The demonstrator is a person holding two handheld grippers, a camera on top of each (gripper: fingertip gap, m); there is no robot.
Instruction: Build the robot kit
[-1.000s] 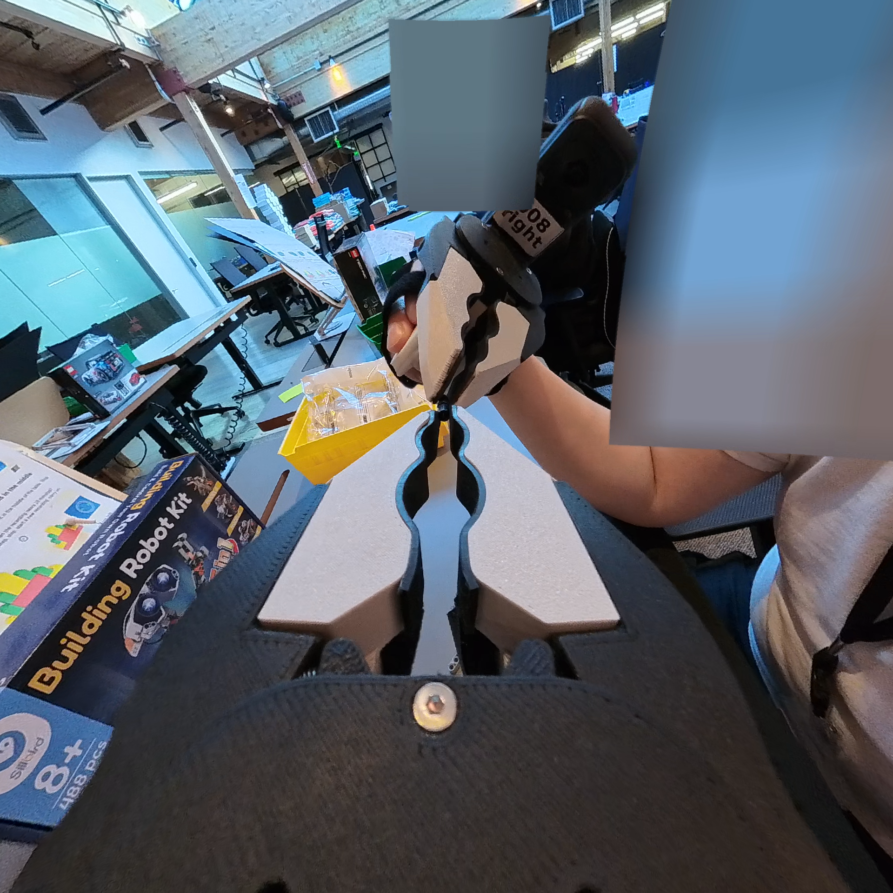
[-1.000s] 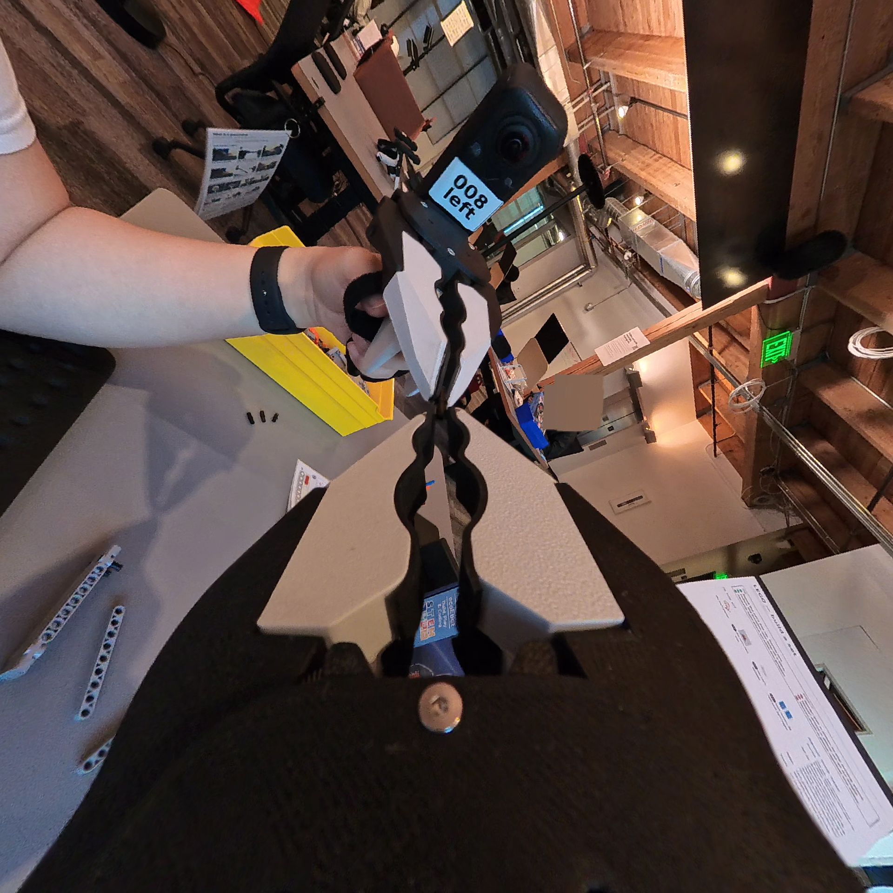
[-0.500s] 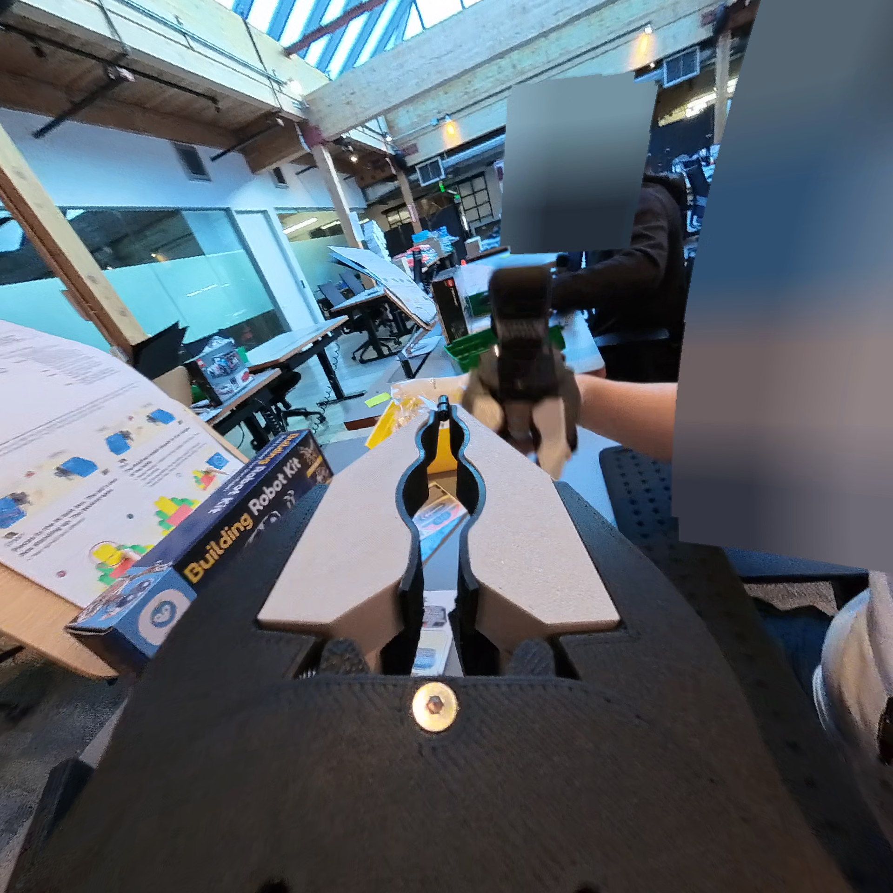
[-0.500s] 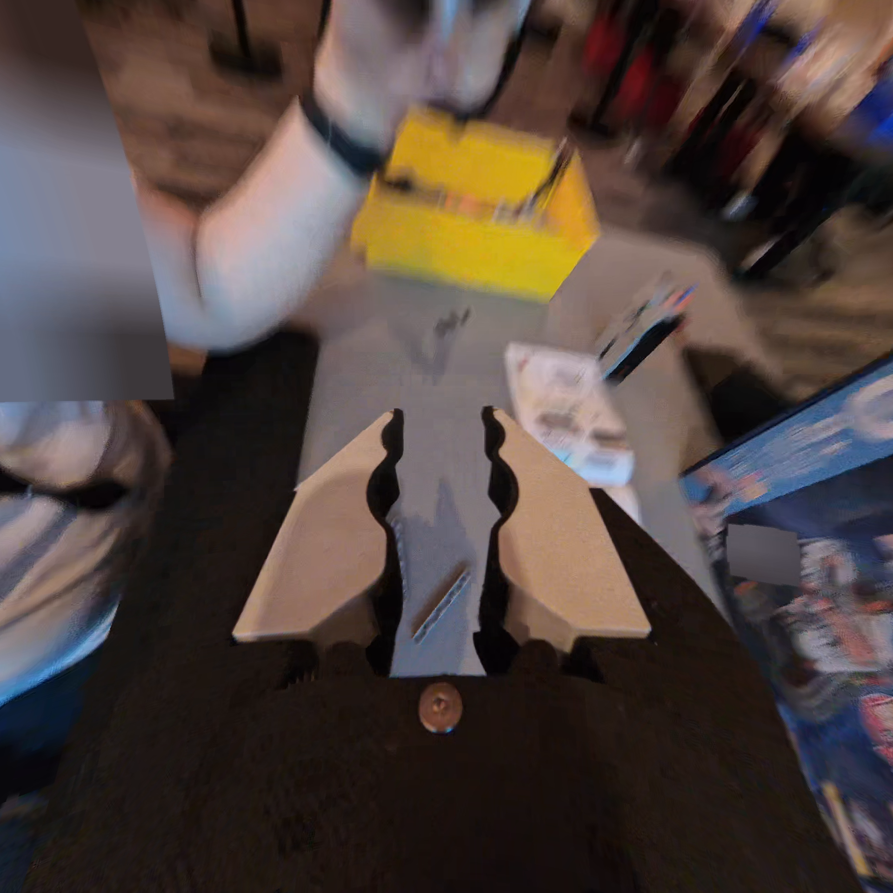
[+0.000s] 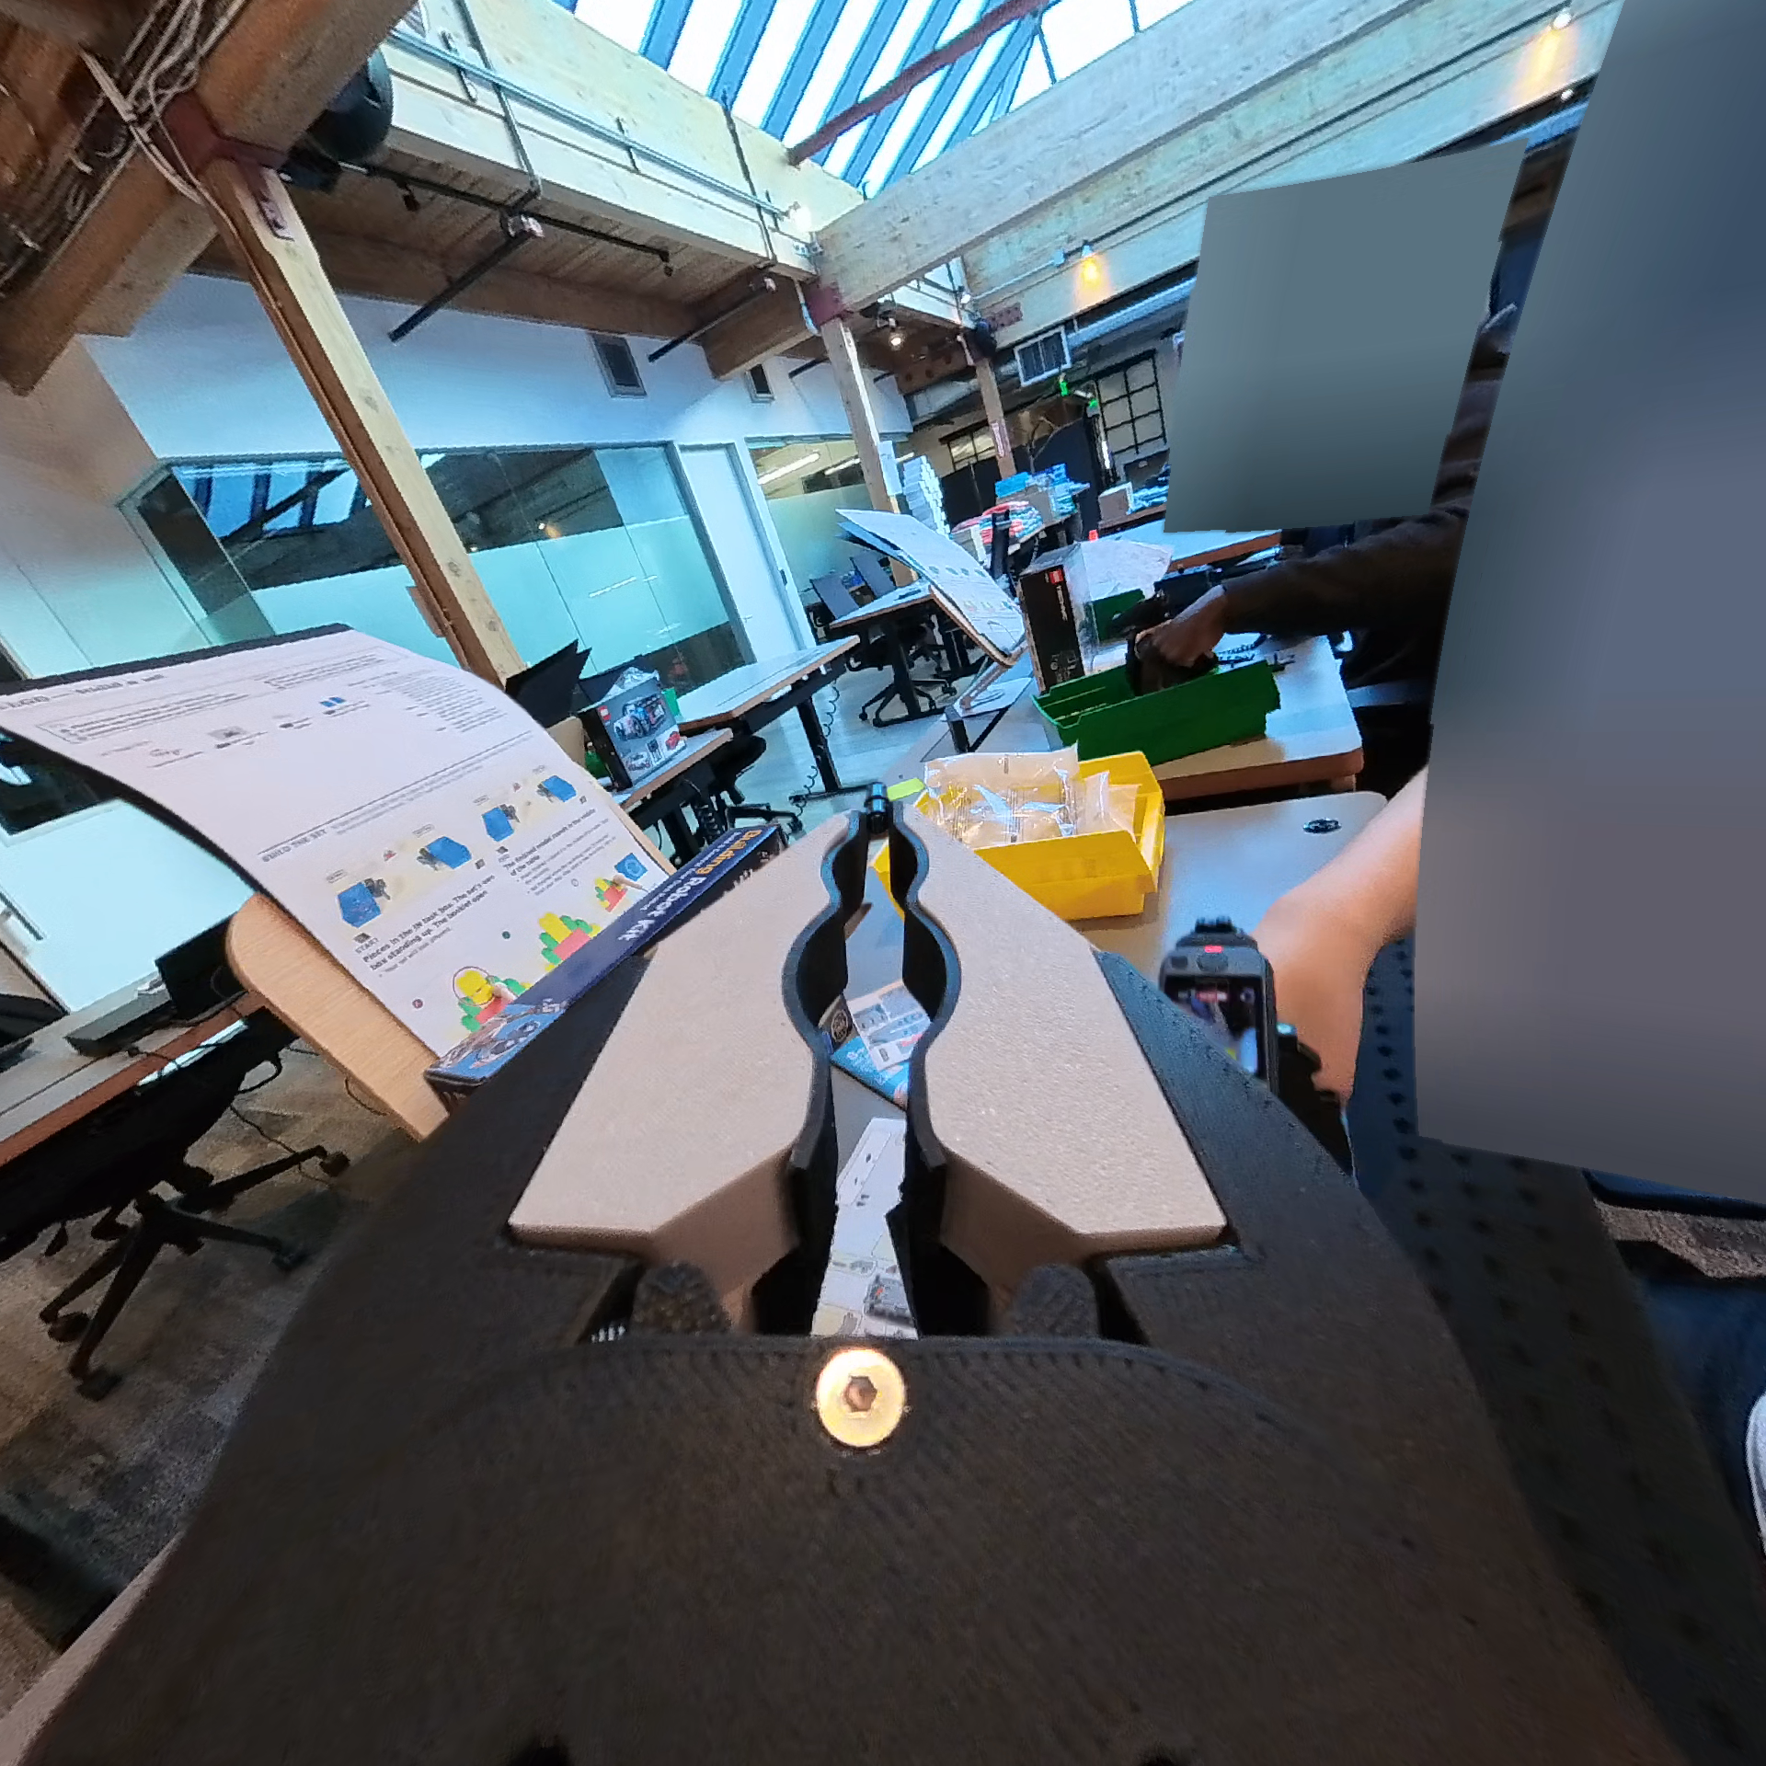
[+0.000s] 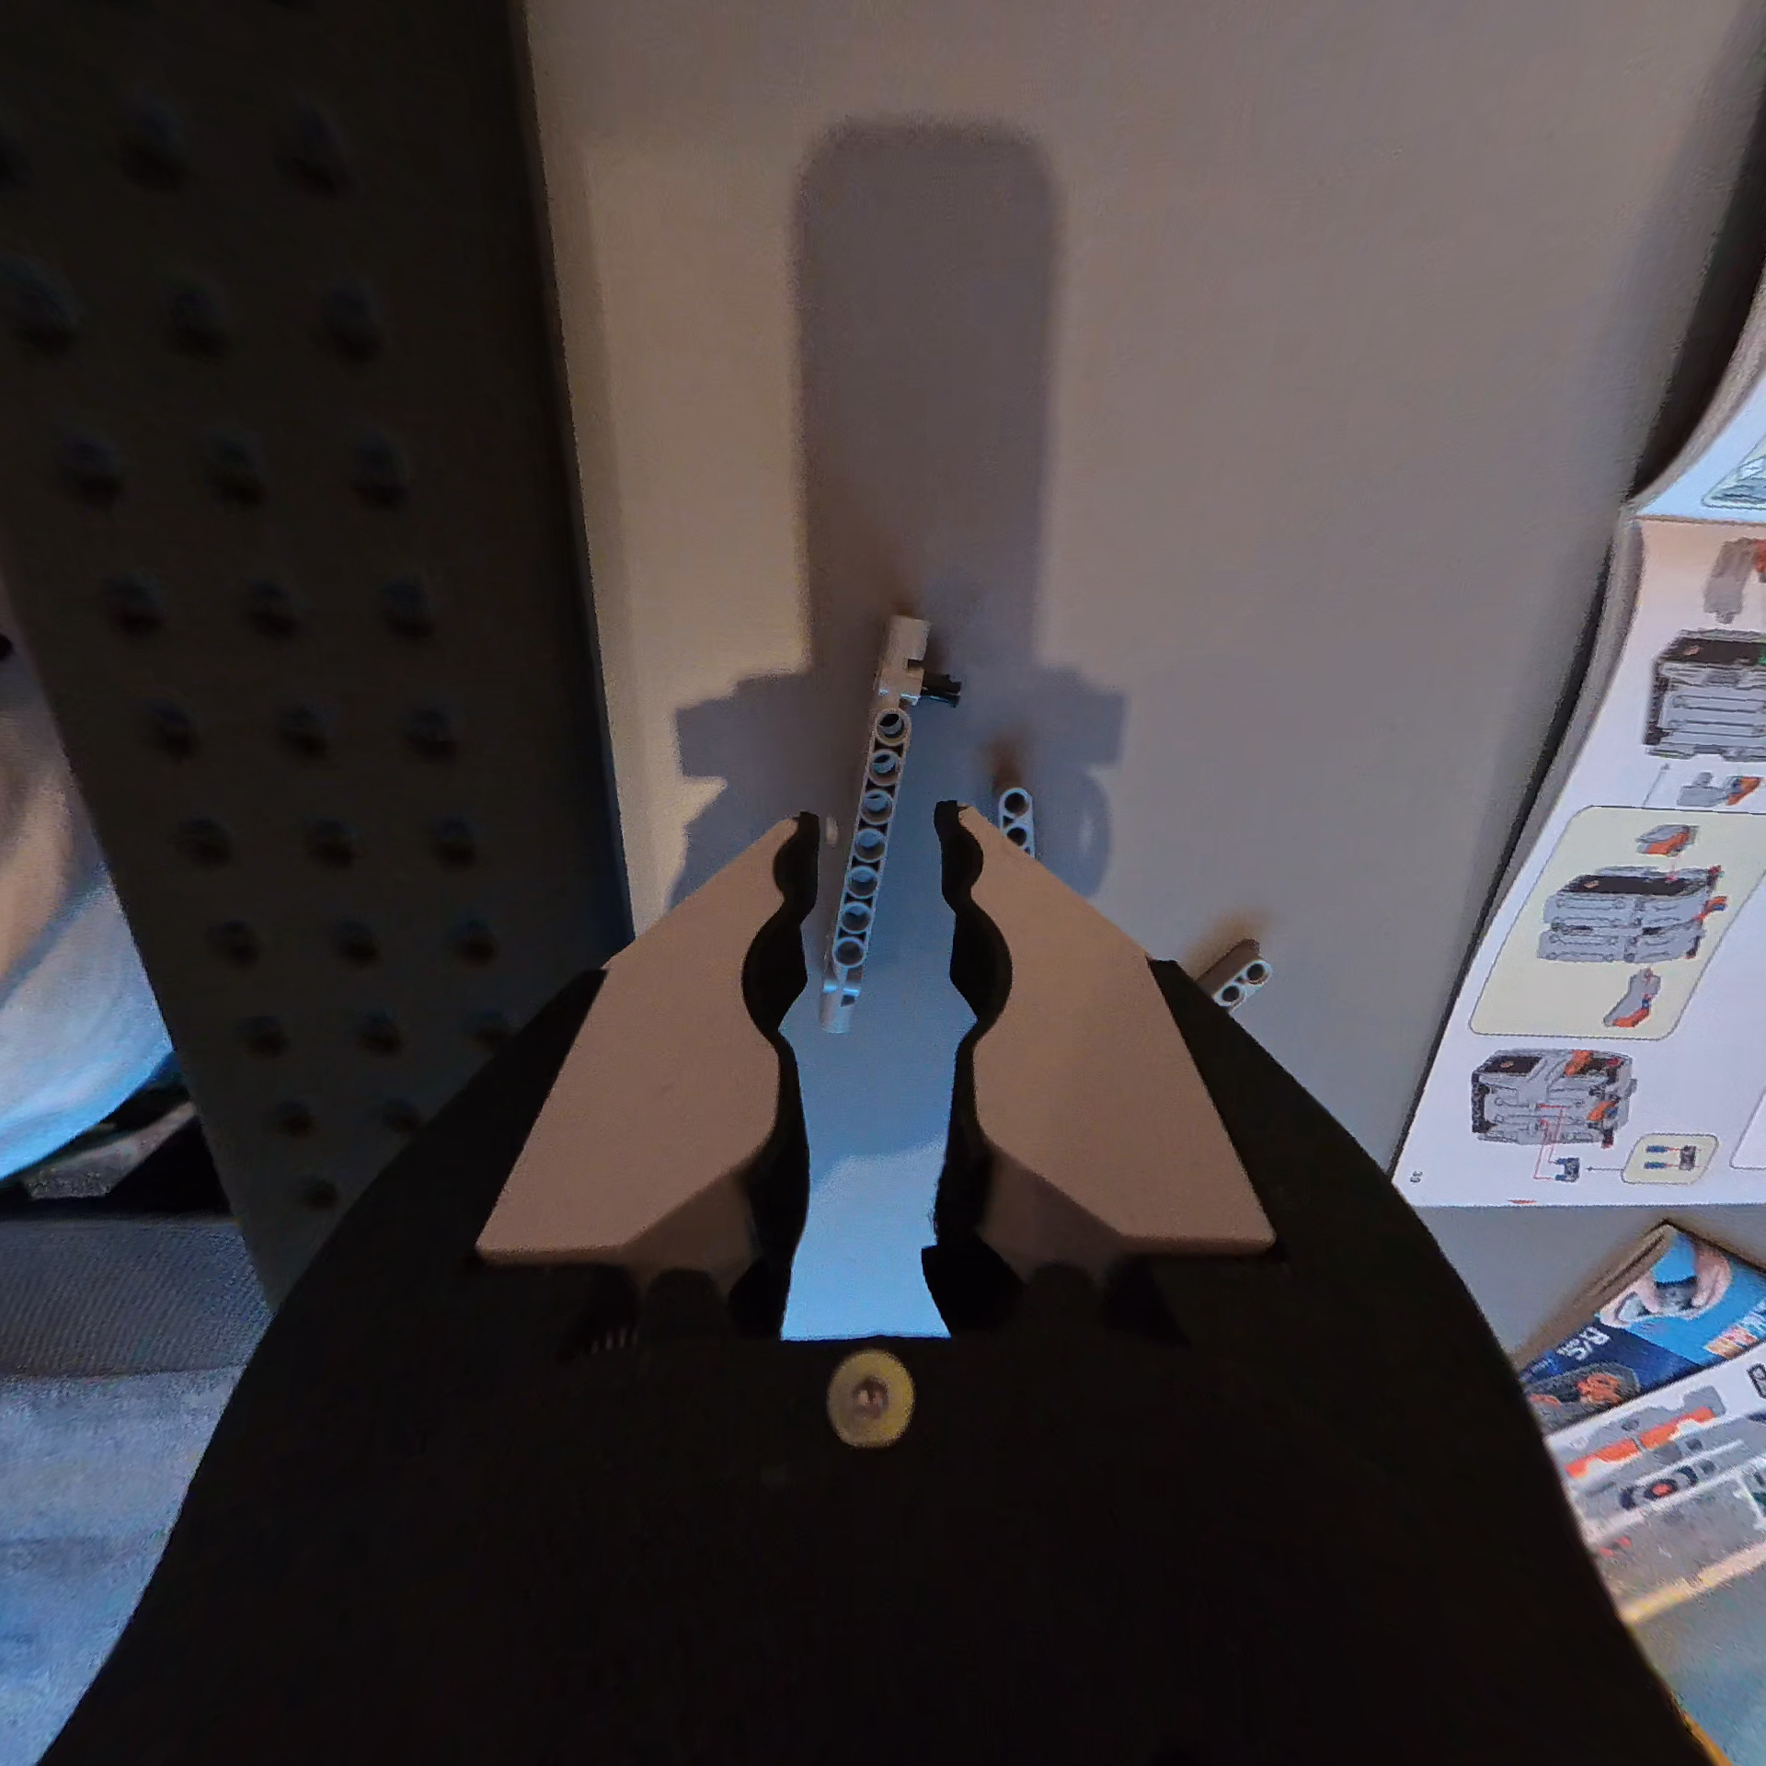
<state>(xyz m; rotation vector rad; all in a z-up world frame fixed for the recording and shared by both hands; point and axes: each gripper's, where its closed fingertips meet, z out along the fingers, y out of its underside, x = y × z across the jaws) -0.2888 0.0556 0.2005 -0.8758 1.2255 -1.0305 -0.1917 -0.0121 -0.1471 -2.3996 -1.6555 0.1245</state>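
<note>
My left gripper point(image 5: 874, 812) is shut, with a small black pin point(image 5: 873, 799) pinched at its very tips, held up above the table. My right gripper point(image 6: 877, 818) is open and points down at the grey table point(image 6: 1242, 382). A long light-grey beam with holes point(image 6: 865, 889) lies flat on the table between its fingertips, with a black pin stuck in its far end point(image 6: 941, 690). Two short grey beams point(image 6: 1015, 817) point(image 6: 1238, 970) lie just right of the right finger. The back of the right gripper point(image 5: 1218, 1003) shows low in the left wrist view.
A dark studded baseplate point(image 6: 287, 573) lies left of the beam. An open instruction booklet point(image 6: 1625, 908) lies to the right. A yellow bin of bagged parts point(image 5: 1080, 860) stands at the far table edge. A blue kit box point(image 5: 669, 917) and a tilted instruction board point(image 5: 334, 793) are to the left. A person works at a green bin point(image 5: 1166, 712) on the table beyond. The grippers' ends are close to 35 cm from one another.
The two grippers were tip to tip a second ago. The right gripper has swung down to the table and opened over the long beam. The left gripper stays shut on the pin.
</note>
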